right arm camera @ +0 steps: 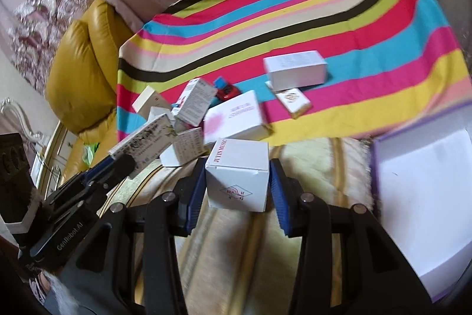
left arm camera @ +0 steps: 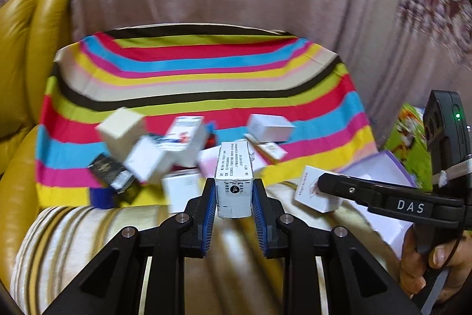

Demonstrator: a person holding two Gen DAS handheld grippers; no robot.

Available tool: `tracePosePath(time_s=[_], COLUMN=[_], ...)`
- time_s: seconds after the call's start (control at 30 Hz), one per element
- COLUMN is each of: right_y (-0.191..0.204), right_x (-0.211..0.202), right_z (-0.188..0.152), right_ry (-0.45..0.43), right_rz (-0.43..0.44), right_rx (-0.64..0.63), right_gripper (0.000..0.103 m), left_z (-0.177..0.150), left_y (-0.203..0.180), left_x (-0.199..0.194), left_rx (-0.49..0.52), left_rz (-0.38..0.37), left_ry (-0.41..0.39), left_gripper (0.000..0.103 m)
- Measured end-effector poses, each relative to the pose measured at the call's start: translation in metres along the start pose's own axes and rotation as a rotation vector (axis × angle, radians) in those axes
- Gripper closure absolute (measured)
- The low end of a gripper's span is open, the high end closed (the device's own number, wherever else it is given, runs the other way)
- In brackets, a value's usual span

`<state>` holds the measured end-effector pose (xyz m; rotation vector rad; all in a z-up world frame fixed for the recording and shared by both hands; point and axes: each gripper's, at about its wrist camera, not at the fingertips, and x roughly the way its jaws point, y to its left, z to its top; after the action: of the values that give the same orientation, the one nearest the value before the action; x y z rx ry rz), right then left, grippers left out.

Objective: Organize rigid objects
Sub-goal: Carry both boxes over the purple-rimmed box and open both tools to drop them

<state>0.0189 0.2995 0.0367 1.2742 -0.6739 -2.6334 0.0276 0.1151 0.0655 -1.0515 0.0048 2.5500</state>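
- Left wrist view: the left gripper (left arm camera: 233,197) is closed on a narrow white box (left arm camera: 233,182) printed with small dark text; both blue pads press its long sides, and it stands upright between them.
- Beyond it, a heap of small cartons (left arm camera: 153,149) lies on a striped cloth (left arm camera: 206,73).
- Right wrist view: the right gripper (right arm camera: 238,182) is clamped on a squarish white box (right arm camera: 237,173) lettered "JI YIN MUSIC", a pad against each side.
- To its right sits an open purple-edged box (right arm camera: 424,197) with a white inside, on a pale striped cover (right arm camera: 309,161).
- A larger white carton (right arm camera: 295,70) rests apart on the cloth, just beside a small gold-patterned box (right arm camera: 293,99).
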Motion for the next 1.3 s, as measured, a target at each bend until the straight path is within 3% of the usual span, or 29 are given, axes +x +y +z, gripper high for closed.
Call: tracePosePath(time_s=[0.33,0.57,1.03,1.07,1.2,1.3], right_y=[-0.073,-0.124,-0.167,-0.169,-0.172,-0.171], right_x=[-0.039,-0.056,-0.076,-0.077,-0.076,-0.077], right_z=[-0.016,-0.031,-0.046,-0.047,-0.049,-0.049], right_ry=[-0.048,-0.06,-0.079,-0.078,-0.078,-0.083], right_rz=[-0.089,-0.17,-0.26,-0.263,-0.275,-0.292], right_rx=[0.161,0.275,0.388,0.396,0.406,0.408], right_gripper=[0.057,0.057,0.057,0.055,0.039,0.029], left_z=[0.003,0.001,-0.001,-0.001,0.001,0.004], left_y=[-0.077,-0.122,-0.167,-0.167,-0.163,-0.156], left_x=[0.04,0.061,0.097,0.097,0.094,0.091], left_rx=[0.122,0.18,0.212,0.211,0.193,0.155], left_rz=[-0.211,-0.306,-0.391,-0.393,-0.393,-0.388], left_ry=[0.128,0.208,0.316,0.319,0.303,0.282], left_gripper=[0.078,0.078,0.076,0.072,0.038,0.038])
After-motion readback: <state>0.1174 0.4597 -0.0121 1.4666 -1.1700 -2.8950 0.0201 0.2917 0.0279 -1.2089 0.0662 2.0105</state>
